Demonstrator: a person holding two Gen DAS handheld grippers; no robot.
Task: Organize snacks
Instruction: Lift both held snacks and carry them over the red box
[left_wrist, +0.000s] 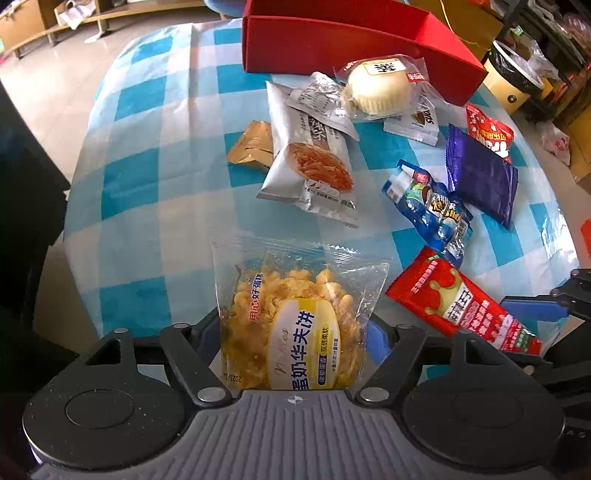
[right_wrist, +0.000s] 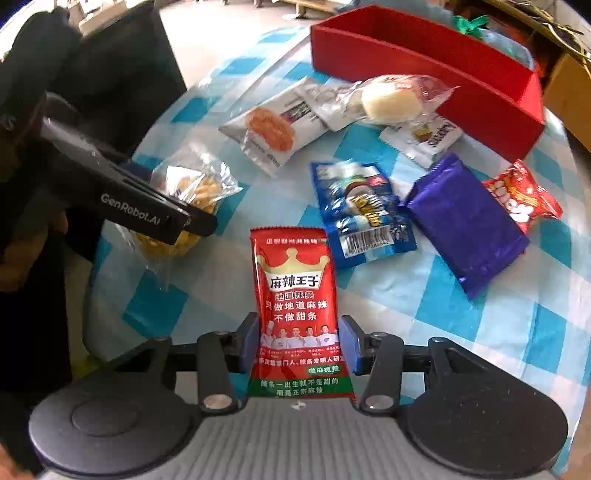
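Note:
My left gripper (left_wrist: 295, 339) is shut on a clear bag of yellow waffle biscuits (left_wrist: 295, 325), held near the table's front left edge; the right wrist view shows the same bag (right_wrist: 192, 192) in that gripper (right_wrist: 177, 221). My right gripper (right_wrist: 299, 343) is shut on a red spicy-strip packet (right_wrist: 295, 295), its blue pads (right_wrist: 251, 343) pressing both sides. The left wrist view shows this packet (left_wrist: 458, 306) low at the right. A long red box (left_wrist: 332, 48) (right_wrist: 424, 66) stands open at the far side of the table.
On the blue-and-white checked cloth (left_wrist: 147, 166) lie a wrapped bun (right_wrist: 391, 98), a silver packet (right_wrist: 273, 129), a blue packet (right_wrist: 362, 206), a purple packet (right_wrist: 465, 218), a small red packet (right_wrist: 521, 192) and a gold packet (left_wrist: 251, 147). A bin (left_wrist: 513, 77) stands beyond the table.

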